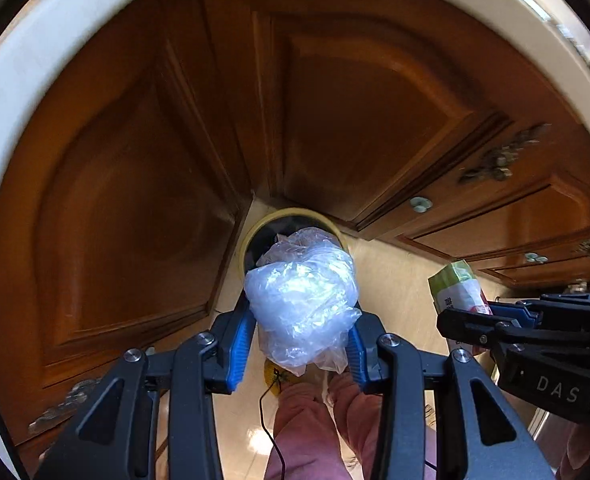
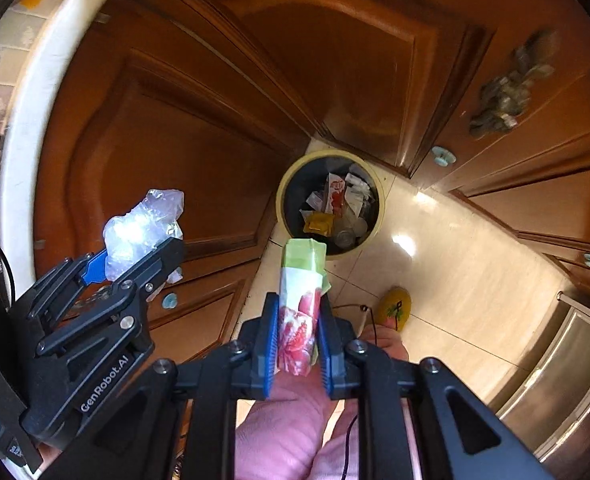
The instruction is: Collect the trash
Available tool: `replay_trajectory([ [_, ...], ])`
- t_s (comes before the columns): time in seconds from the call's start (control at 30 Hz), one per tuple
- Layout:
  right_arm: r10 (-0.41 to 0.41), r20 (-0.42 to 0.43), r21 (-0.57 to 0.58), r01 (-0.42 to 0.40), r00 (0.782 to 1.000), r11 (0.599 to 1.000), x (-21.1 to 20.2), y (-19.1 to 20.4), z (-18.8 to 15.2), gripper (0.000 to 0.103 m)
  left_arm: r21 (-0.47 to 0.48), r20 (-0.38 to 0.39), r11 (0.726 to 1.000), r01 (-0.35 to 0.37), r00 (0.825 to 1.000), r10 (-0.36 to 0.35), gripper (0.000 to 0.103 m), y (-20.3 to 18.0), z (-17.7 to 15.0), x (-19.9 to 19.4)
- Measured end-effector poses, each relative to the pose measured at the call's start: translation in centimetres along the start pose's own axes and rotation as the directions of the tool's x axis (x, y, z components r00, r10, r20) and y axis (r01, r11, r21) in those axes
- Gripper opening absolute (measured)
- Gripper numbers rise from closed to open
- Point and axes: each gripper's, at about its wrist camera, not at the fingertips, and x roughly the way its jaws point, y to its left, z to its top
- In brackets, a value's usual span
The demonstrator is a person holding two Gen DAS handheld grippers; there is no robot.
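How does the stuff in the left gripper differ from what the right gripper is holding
The clear plastic bag is a see-through crumpled ball; the green and white packet is printed, opaque and flattened. The bag bulges beyond the left gripper; the packet sits as a narrow strip in the right gripper. Both are clamped above the yellow bin.

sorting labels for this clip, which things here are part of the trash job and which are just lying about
Part of the job:
- crumpled clear plastic bag, held in the left gripper
- green and white wrapper, held in the right gripper
- yellow-rimmed trash bin, already holding scraps

Just there:
- wooden cabinet doors
- round cabinet knobs
- yellow slipper
- steel appliance
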Motion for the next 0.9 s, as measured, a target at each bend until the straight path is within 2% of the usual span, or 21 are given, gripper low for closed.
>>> replay_trajectory([
  [0.23, -0.013, -0.037, 0.032, 0.014, 0.999, 0.999, 7.0, -2.2, 3.1, 0.018, -0.066, -0.065, 0.997, 0.036, 0.997, -0.040, 0.041, 2.2, 0.5, 6.6],
  [0.37, -0.032, -0.057, 0.038, 0.034, 0.998, 0.999, 9.1, -2.5, 4.6, 0.021, -0.082, -0.095, 0.996, 0.044, 0.994, -0.052, 0.045, 3.2, 1.2, 8.6],
  [0.67, -0.047, -0.068, 0.044, 0.050, 0.997, 0.998, 9.9, -2.0, 6.4, 0.042, -0.087, -0.084, 0.995, 0.052, 0.995, -0.059, 0.061, 4.0, 2.0, 9.2],
  [0.9, -0.049, -0.060, 0.063, 0.053, 0.997, 0.997, 9.4, -2.0, 6.1, 0.044, -0.060, -0.066, 0.997, 0.042, 0.997, -0.046, 0.075, 3.6, 1.8, 8.4],
])
